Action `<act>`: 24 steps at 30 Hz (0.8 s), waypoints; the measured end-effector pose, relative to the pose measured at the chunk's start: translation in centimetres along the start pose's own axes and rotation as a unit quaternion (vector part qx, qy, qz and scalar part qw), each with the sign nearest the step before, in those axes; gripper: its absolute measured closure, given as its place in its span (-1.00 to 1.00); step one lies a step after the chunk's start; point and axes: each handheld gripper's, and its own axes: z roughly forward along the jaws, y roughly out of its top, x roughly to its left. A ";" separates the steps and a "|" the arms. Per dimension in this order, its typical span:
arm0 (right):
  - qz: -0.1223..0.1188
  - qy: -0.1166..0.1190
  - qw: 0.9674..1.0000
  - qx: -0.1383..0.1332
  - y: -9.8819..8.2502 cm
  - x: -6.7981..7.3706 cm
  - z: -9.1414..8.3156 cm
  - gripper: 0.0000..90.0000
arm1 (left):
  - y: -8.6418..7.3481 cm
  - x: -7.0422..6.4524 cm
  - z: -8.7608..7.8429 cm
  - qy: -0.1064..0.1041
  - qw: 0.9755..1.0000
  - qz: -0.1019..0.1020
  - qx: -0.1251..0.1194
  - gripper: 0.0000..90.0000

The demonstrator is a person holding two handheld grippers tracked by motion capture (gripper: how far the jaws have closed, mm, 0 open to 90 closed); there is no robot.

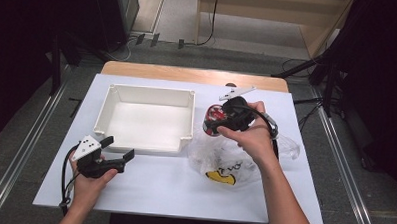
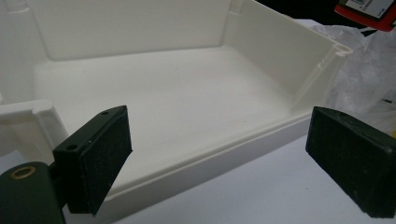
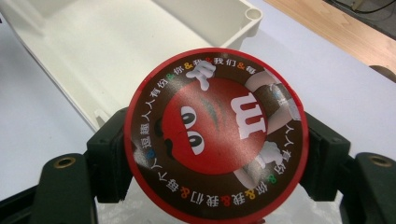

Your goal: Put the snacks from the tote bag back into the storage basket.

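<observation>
A round red candy tin [image 3: 215, 135] with a cartoon face and a ring of printed characters on its lid sits between the two jaws of my right gripper [image 3: 217, 161], which is shut on its sides. In the high view that gripper [image 1: 214, 124] holds the tin [image 1: 212, 114] just right of the white tray [image 1: 147, 89], above a crumpled clear plastic bag [image 1: 220, 160]. My left gripper [image 1: 119, 147] rests at the tray's front left corner, open, with nothing between its pads. Its jaws [image 2: 233, 158] point into the tray [image 2: 280, 56].
The tray [image 3: 140, 46] has nothing inside it. The plastic bag [image 2: 364, 79] with a yellow print lies right of the tray on the white table sheet [image 1: 159, 185]. A wooden table edge [image 1: 188, 74] runs behind.
</observation>
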 end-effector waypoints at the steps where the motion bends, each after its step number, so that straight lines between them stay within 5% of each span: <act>1: -0.001 0.001 1.000 -0.001 0.1 0.1 0.1 -0.41 | 0.0 0.0 0.0 0.000 1.000 0.000 0.000 -0.84; 24: -0.024 0.016 1.000 0.006 2.4 2.6 2.4 -0.41 | 0.0 -0.1 0.0 -0.005 1.000 0.002 0.001 -0.84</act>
